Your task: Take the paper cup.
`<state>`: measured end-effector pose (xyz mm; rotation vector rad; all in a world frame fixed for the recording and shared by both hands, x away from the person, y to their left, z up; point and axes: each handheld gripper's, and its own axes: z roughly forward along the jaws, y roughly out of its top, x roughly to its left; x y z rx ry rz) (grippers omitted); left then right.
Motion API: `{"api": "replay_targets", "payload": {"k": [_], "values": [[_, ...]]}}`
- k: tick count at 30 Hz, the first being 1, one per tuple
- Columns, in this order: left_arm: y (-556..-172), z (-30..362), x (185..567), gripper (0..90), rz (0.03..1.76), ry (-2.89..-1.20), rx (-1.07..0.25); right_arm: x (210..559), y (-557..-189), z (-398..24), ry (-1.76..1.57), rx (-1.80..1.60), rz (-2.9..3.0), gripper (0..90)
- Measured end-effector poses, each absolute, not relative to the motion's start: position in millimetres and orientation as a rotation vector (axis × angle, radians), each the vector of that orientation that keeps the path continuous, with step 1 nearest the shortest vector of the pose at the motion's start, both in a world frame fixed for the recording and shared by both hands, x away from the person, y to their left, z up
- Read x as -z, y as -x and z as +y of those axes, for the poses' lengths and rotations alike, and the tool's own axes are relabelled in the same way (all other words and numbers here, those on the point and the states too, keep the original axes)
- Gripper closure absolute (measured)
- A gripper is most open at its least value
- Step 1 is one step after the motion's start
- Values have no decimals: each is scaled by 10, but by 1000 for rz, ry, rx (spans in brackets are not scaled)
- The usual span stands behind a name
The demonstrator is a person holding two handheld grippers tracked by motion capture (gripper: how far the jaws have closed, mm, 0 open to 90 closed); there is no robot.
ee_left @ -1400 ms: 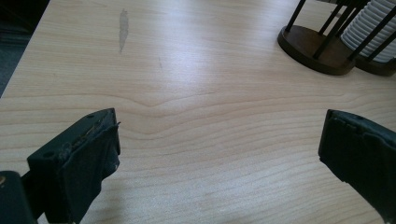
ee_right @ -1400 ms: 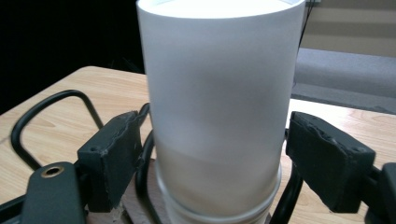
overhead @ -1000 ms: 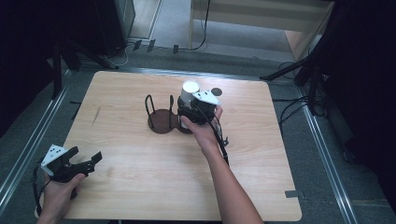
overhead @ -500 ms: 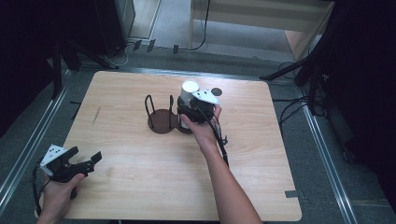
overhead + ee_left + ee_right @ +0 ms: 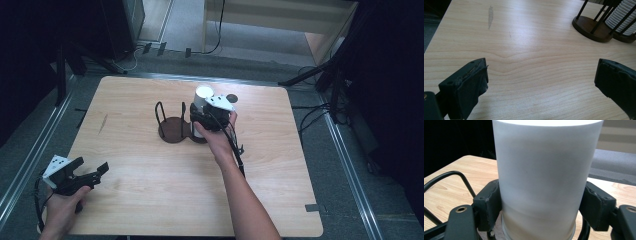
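Currently the right gripper (image 5: 202, 120) has just been closing its jaws and clamps the white cup (image 5: 544, 177) upright at the wire rack (image 5: 172, 125), while the left gripper (image 5: 92, 172), jaws apart and empty, idles near the table (image 5: 150, 200) corner.

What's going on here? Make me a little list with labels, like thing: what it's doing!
white cup: stands upright in one side of the holder
right gripper: jaws have just been closing, pads now pressing on both sides of the white cup
wire holder: dark, two round bases with thin upright wires, near the middle of the table; the other side has nothing in it
left gripper: jaws wide open, nothing between them, near the table's front left corner
small dark disc: lies flat behind the white cup
table: light wood
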<state>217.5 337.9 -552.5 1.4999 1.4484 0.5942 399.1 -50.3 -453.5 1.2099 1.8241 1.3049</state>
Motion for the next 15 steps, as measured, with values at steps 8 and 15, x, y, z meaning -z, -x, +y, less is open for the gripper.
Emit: {"api": "replay_targets", "payload": {"k": [8, 15], "values": [[-2174, 3377, 5526, 0, 1447, -1500, -596, 4504, -3987, -501, -1182, -1294, 1814, 257], [-2174, 3375, 5525, 0, 1448, -1499, -595, 4455, -3956, -483, -1151, -1288, 1797, 265]]}}
